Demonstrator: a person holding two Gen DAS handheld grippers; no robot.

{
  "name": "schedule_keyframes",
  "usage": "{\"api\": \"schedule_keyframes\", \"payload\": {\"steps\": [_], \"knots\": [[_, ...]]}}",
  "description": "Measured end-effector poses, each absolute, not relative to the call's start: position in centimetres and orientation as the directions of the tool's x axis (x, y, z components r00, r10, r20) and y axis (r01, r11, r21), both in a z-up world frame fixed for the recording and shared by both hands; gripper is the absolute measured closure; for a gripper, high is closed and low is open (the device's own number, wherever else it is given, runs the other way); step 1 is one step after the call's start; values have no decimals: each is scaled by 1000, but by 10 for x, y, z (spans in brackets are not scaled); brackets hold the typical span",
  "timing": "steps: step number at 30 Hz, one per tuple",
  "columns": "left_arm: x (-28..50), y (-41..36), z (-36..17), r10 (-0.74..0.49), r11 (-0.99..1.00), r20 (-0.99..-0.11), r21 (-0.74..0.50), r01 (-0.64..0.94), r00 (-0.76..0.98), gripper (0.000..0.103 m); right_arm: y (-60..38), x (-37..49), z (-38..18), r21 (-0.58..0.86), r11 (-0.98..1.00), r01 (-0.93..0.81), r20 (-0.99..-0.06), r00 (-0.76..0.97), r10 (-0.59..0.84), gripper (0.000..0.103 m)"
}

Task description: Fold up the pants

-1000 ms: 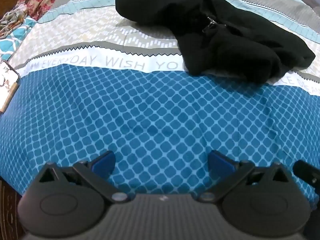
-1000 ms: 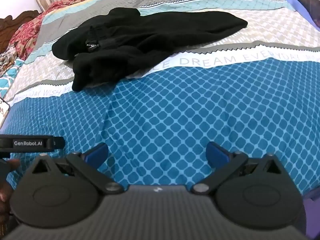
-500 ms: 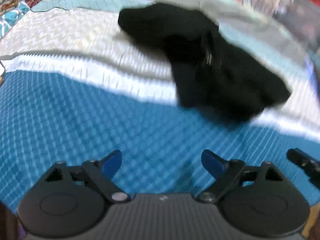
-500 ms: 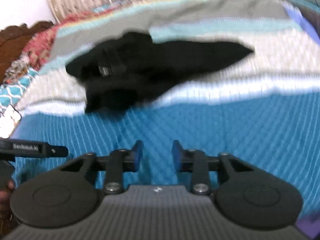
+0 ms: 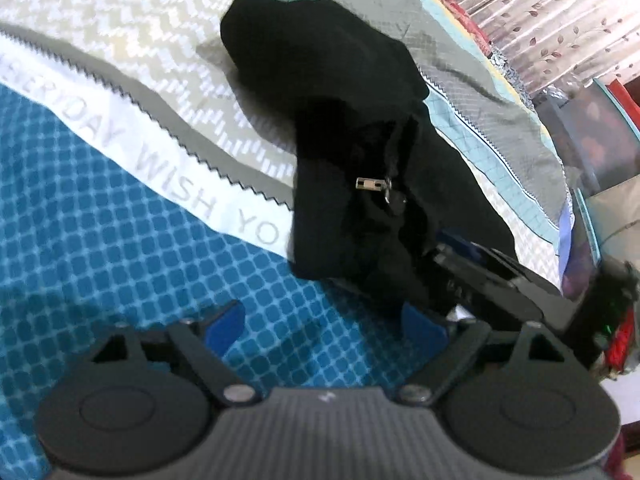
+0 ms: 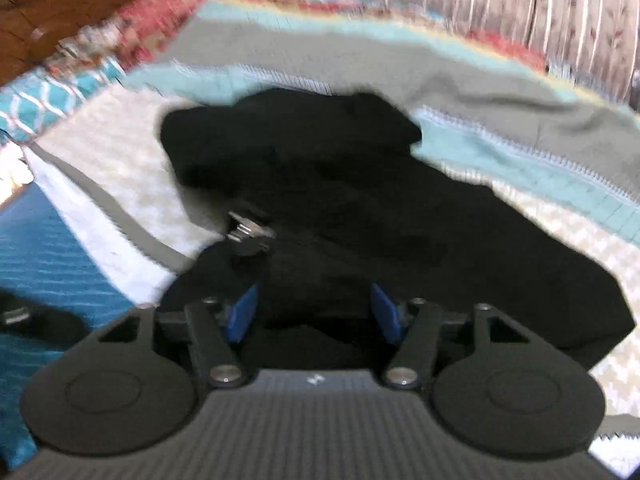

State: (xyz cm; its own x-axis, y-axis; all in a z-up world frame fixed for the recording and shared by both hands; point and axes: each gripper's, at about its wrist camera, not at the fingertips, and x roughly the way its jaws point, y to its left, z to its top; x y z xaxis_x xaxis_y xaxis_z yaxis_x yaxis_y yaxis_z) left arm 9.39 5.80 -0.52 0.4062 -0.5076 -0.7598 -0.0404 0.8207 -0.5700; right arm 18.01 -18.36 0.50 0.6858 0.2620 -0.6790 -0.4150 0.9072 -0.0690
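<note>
The black pants point(image 5: 352, 168) lie crumpled on the patterned bedspread, a metal clasp point(image 5: 370, 184) showing near their middle. My left gripper point(image 5: 324, 324) is open over the blue part of the spread, its right finger at the pants' near edge. The right gripper shows in the left wrist view point(image 5: 460, 256), pushed against the pants' right side. In the right wrist view the pants point(image 6: 400, 220) fill the middle and my right gripper point(image 6: 314, 314) is open with black cloth between its blue pads. This view is blurred.
The bedspread point(image 5: 120, 240) has blue check, white lettered and grey bands. A curtain point(image 5: 560, 12) hangs beyond the bed's far side. A wooden headboard point(image 6: 60, 8) and red pillows point(image 6: 160, 20) lie at the far left. Dark furniture point(image 5: 592, 128) stands past the bed's right edge.
Both grippers have moved forward to the pants. The right gripper narrowed half a second ago, is now wider again and has reached the cloth. The left gripper stayed open.
</note>
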Motion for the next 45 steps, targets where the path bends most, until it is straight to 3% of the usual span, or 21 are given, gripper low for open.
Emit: {"api": "schedule_keyframes", "payload": {"steps": [1,2,3,6,8,9,10,11,13,16,20,25,29,31,33,35,37,42,43,45], "knots": [[97,55,-8,-520,812,-756,-582,-45,399,4,-188,185,4,-62,912,-407,-689,679,256,75],[100,53,-11,-532,804,-750,-593,-44,394,1,-198,186,6,-46,923,-381,-680,689,251,92],[104,49,-15,-543,795,-743,-605,-45,391,0,-213,185,16,-17,944,-331,-646,724,242,96],[123,29,-33,-595,754,-729,-652,-80,338,0,-277,176,53,180,966,-185,-547,798,254,95],[135,16,-44,-613,733,-722,-671,-108,322,1,-312,162,76,225,970,-92,-501,843,196,96],[138,11,-46,-599,737,-724,-666,-118,343,8,-325,156,85,227,972,-53,-491,856,162,96],[141,9,-43,-580,746,-725,-656,-115,371,58,-336,149,93,235,972,-26,-484,864,140,96],[144,7,-43,-564,760,-737,-640,-114,372,86,-345,144,101,247,969,-7,-475,871,128,95],[147,17,-42,-576,735,-731,-659,-161,366,90,-364,129,116,277,960,25,-441,891,104,95],[130,47,-10,-526,759,-705,-642,-111,476,91,-377,117,143,298,954,42,-378,923,78,96],[92,117,35,-555,719,-617,-693,-51,558,91,-384,103,181,346,937,54,-280,959,48,96],[25,206,71,-398,790,-639,-604,-108,658,91,-431,82,194,465,878,108,-198,980,-16,96],[0,242,35,-285,773,-718,-564,-291,635,88,-457,64,161,494,839,226,-270,958,-99,95],[0,239,6,-245,764,-771,-527,-372,589,80,-468,66,122,494,802,337,-381,912,-149,90],[1,233,-16,-223,760,-802,-499,-416,554,69,-477,74,74,428,762,486,-528,818,-226,67],[-2,234,-21,-233,748,-798,-512,-423,555,61,-486,71,38,387,697,604,-623,728,-285,63],[-1,226,-17,-239,754,-788,-518,-403,567,46,-491,58,16,448,632,632,-631,725,-277,62],[5,227,-18,-237,752,-796,-513,-414,556,42,-471,54,11,454,707,543,-595,775,-214,57],[5,228,-20,-237,751,-797,-513,-415,556,41,-462,56,14,441,749,495,-575,796,-187,54],[5,230,-23,-237,750,-800,-511,-420,551,41,-445,49,18,384,833,399,-537,830,-149,36]]}}
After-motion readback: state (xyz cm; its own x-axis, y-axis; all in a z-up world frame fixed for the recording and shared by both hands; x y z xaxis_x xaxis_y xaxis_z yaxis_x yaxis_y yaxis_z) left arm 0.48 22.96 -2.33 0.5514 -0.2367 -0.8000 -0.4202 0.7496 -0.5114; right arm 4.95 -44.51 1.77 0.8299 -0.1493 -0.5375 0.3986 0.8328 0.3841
